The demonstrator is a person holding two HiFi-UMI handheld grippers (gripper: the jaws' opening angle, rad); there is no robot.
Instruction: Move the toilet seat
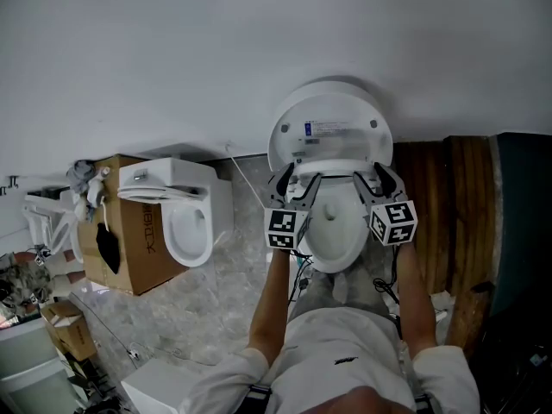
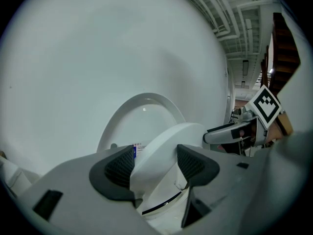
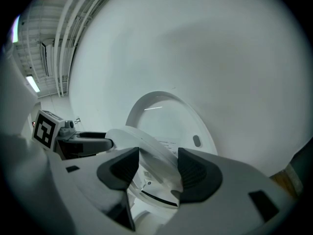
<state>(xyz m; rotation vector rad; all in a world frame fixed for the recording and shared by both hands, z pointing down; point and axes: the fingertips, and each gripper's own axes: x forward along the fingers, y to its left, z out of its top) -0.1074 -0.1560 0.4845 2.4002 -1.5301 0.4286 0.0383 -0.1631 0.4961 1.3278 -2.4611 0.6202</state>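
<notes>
The toilet seat [image 1: 335,169], half-raised at the head view's centre just below the upright lid [image 1: 328,119], runs crosswise between both hands, one side clamped in the left gripper [image 2: 155,163], whose jaws stand fairly wide, the other pinched narrower by the right gripper [image 3: 159,168].

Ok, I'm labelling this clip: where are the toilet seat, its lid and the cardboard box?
toilet seat [image 2: 161,151], left gripper view, on its curved rim.
lid [image 1: 332,115], head view, middle of its inner face.
cardboard box [image 1: 142,261], head view, on its front side.
</notes>
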